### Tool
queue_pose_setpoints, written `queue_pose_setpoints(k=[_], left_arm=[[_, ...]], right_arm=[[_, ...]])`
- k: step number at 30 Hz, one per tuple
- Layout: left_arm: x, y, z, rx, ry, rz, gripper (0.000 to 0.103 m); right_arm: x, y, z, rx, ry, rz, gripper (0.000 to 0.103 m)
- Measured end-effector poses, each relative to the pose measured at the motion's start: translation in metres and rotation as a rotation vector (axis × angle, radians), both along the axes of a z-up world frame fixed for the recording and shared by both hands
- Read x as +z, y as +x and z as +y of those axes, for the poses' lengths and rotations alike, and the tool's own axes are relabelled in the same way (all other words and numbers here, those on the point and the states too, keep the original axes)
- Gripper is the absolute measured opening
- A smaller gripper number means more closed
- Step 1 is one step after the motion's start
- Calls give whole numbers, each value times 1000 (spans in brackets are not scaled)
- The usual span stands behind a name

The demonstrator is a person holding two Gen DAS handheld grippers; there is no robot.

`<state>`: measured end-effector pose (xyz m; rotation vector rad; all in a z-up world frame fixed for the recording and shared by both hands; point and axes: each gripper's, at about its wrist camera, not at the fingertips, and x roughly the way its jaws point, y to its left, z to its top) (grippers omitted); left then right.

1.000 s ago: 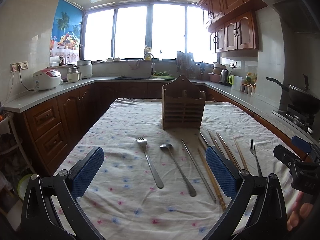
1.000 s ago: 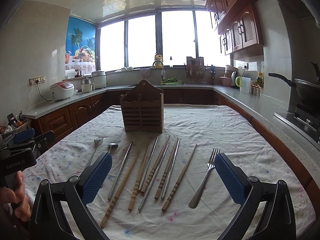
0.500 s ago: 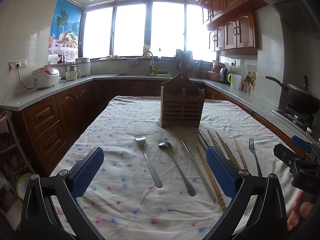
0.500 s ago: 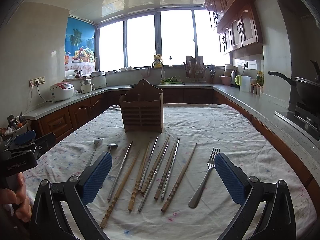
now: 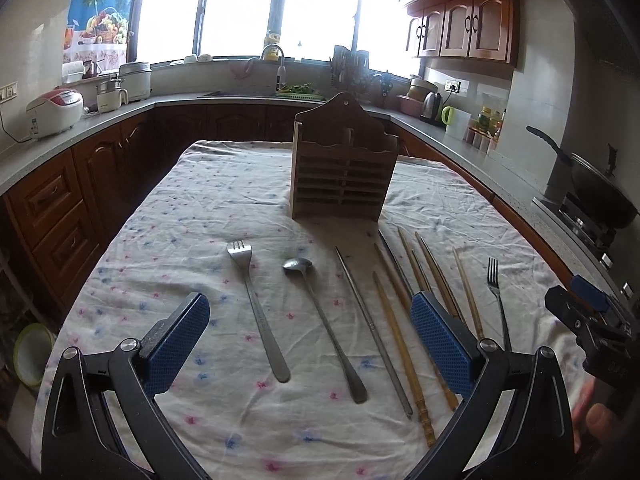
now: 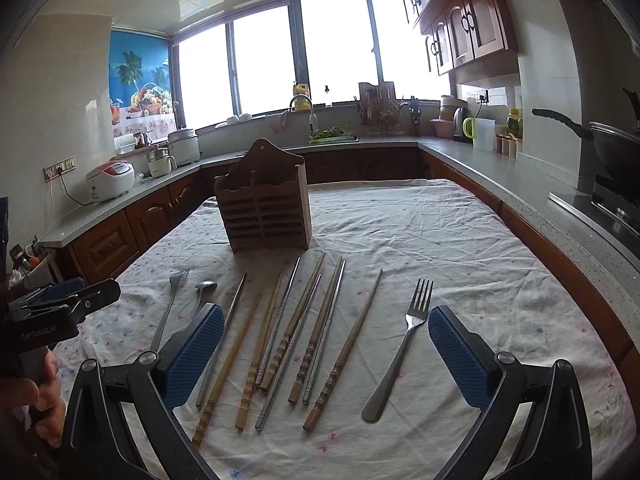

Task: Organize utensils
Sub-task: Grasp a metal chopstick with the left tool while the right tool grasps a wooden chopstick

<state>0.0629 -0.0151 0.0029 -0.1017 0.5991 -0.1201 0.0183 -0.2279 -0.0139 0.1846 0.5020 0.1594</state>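
Standing behind chopsticks (image 6: 280, 332): wooden holder (image 6: 266, 214); forks (image 6: 404, 344) flanking.

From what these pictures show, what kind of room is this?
Most likely a home kitchen: a faucet stands under the windows, a rice cooker sits on the counter, and a wok rests on the stove.
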Motion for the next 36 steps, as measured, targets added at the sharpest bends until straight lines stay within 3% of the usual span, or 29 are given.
queue_pose_setpoints(k=[4,7,11,18,24,32,36], left_arm=[[-1,23,-8,-40,-12,46,94],[-5,41,-14,-80,-32,94,82],[-11,64,-23,-119,-47,153,67],[-24,103,-40,-152,-11,254,49],[-35,133,-47,-169,5,312,43],[-54,167,-51,-182,8,392,24],[-62,179,-56,-185,33,424,23]], right_arm=[[-3,19,-5,8,18,42,89],[-8,37,-9,9,36,84,75],[-13,61,-15,16,77,136,64],[-22,104,-22,10,98,223,43],[-37,136,-21,12,108,299,33],[-62,172,-29,-18,101,399,25],[-76,187,-31,-33,84,451,25]])
